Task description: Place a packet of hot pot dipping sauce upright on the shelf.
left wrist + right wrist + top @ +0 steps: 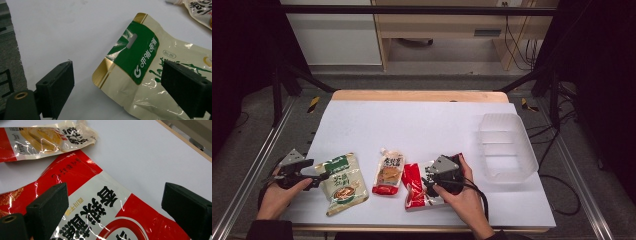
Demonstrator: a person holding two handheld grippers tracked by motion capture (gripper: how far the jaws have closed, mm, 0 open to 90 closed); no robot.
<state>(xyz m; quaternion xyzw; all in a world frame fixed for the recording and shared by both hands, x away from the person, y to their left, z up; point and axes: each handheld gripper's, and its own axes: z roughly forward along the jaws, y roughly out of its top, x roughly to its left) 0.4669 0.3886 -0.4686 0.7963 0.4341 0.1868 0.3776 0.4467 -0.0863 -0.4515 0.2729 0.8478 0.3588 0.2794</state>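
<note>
Three food packets lie along the front of the white table sheet [422, 120]. A green and gold packet [343, 182] [140, 65] is at the left. A cream spout pouch [388, 172] [47, 137] with a red base lies in the middle. A red and white packet [416, 187] [105, 210] lies right of it. My left gripper [319, 176] [117, 87] is open, its jaws straddling the green packet's top corner. My right gripper [428, 176] [113, 207] hangs open just above the red and white packet.
A clear plastic tub [506, 146] stands empty at the right side of the sheet. The table's wooden far edge [417, 95] and metal frame rails [257, 165] border the work area. Cables lie on the floor at the right.
</note>
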